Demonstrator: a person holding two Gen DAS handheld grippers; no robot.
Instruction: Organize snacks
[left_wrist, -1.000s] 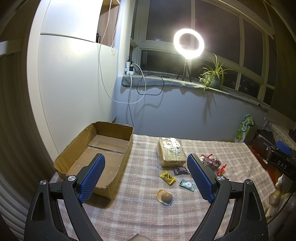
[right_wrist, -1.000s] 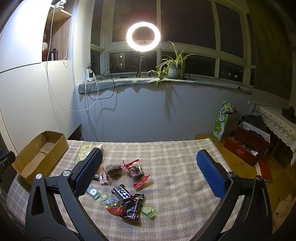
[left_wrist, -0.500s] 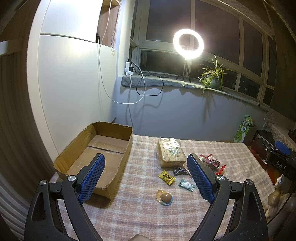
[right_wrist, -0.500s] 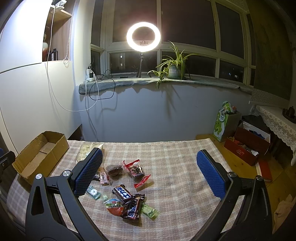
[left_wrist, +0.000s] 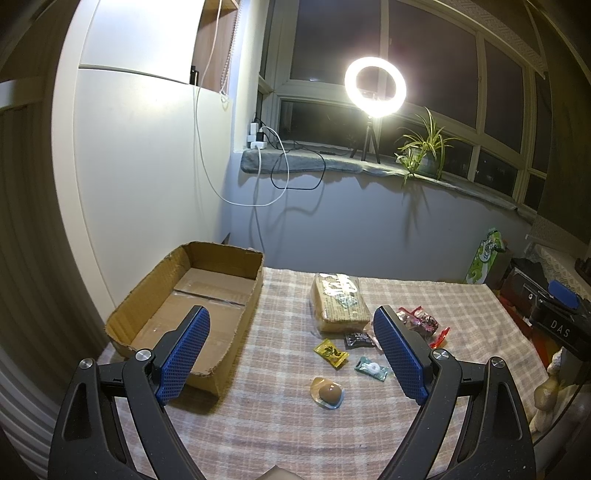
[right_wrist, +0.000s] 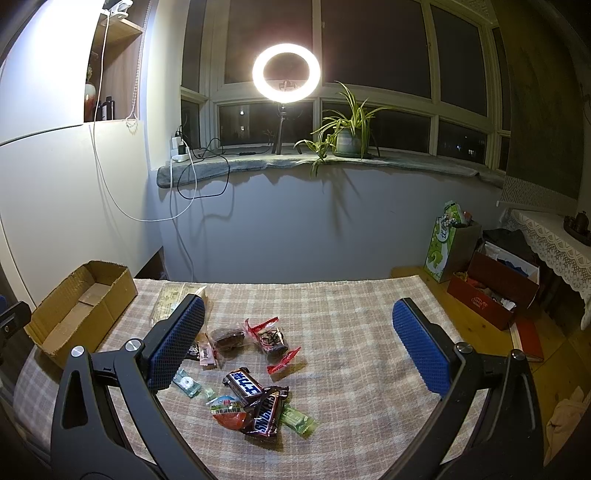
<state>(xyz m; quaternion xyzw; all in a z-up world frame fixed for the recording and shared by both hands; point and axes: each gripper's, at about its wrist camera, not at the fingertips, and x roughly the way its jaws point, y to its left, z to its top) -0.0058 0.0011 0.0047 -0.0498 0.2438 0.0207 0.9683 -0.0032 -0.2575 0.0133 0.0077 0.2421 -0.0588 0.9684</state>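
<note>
An empty cardboard box (left_wrist: 192, 295) (right_wrist: 79, 299) lies at the left of the checked tablecloth (left_wrist: 280, 413) (right_wrist: 351, 306). Right of it are a large wrapped biscuit pack (left_wrist: 338, 301), a yellow sachet (left_wrist: 331, 353), a teal sachet (left_wrist: 371, 368) and a round brown sweet (left_wrist: 328, 392). The right wrist view shows Snickers bars (right_wrist: 264, 408), a red jelly cup (right_wrist: 228, 410), a green wrapper (right_wrist: 297, 419) and red-wrapped sweets (right_wrist: 271, 338). My left gripper (left_wrist: 291, 356) hovers open above the cloth, holding nothing. My right gripper (right_wrist: 299, 345) hangs open over the pile, also holding nothing.
A ring light (right_wrist: 286, 72) and a potted plant (right_wrist: 347, 136) stand on the windowsill. A green paper bag (right_wrist: 448, 240) and a red box (right_wrist: 495, 288) sit on the floor to the right. A white cabinet (left_wrist: 147, 166) borders the table's left side.
</note>
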